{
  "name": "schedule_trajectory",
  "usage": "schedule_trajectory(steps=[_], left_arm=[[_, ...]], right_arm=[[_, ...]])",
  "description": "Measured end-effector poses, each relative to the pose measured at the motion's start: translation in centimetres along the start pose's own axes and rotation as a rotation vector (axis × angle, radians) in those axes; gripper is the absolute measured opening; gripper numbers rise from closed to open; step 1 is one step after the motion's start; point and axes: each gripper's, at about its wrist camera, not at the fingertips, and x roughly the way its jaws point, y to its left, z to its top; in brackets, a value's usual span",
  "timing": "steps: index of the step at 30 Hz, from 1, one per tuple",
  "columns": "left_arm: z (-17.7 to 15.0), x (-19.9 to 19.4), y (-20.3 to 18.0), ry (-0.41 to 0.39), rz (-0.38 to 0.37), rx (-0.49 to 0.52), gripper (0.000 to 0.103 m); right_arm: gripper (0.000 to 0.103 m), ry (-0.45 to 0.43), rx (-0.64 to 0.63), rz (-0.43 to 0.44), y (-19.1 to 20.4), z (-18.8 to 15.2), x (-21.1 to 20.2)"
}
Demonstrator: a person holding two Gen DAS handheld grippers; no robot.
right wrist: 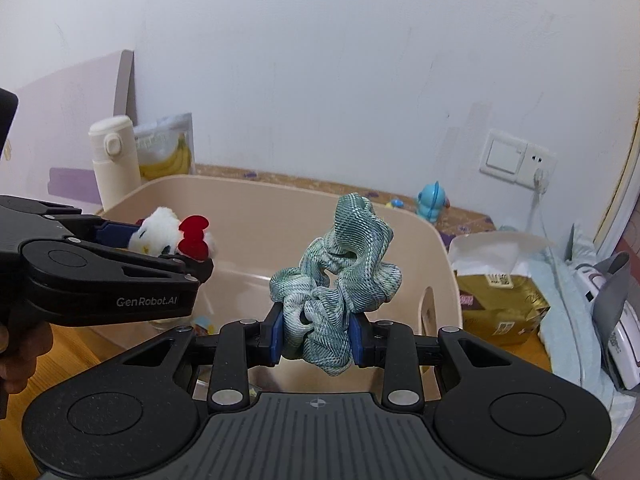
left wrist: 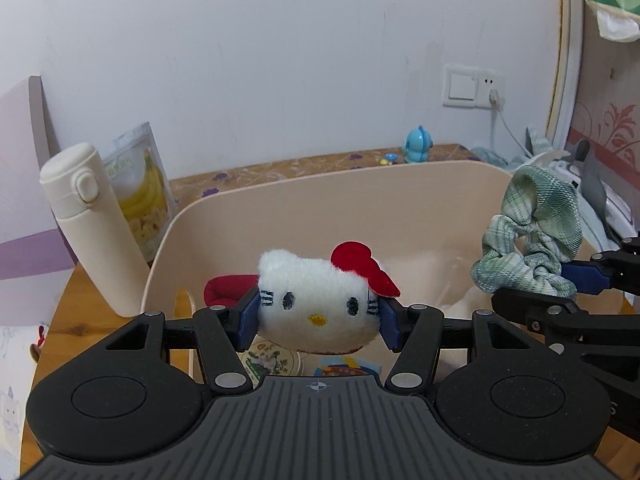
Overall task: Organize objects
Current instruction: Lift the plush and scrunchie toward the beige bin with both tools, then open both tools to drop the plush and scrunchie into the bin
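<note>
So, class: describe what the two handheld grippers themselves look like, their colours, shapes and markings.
Both the left gripper and the right gripper are matte black plastic with silver rivets, round discs on each side and a ribbed grey centre plate bearing a small crosshair mark. The fingertip pads are blue. White "GenRobot.AI" lettering shows on the left gripper's side. No cables or sleeves are visible.

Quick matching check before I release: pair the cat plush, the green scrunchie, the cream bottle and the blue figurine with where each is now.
Things:
1. cat plush
2. green scrunchie
3. cream bottle
4. blue figurine

Places:
A. standing outside the bin, at its left
B. held in the right hand-held gripper
C. by the wall, beyond the bin
D. held in the left hand-held gripper

Pairs: 1-D, 2-B, 3-A, 4-C
</note>
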Motion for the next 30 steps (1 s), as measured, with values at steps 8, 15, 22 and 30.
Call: schedule_trajectory(steps=[8,15,22,30], left_arm=[[-0.1,0.7,0.1,0.022,-0.013,0.013,0.06],[-0.3,0.1,0.0,0.015,-0.008,0.02,0.062],[0.0,-1.7,0.0,-0.024,-0.01,0.028,0.076],[-0.1,-4.0,0.2,-0.053,0.0,0.023,0.078]], right_arm=[[0.032,0.039,-0.012,0.004,0.3,-0.3,1.2],[0.048,0.026,-0.036,-0.016,0.9,-0.3,0.6],[0.062,0.005,-0.056,-0.018,1.2,-0.2,-0.7],[0.074,-0.032,-0.043,-0.029,0.7,-0.1,-2.6]])
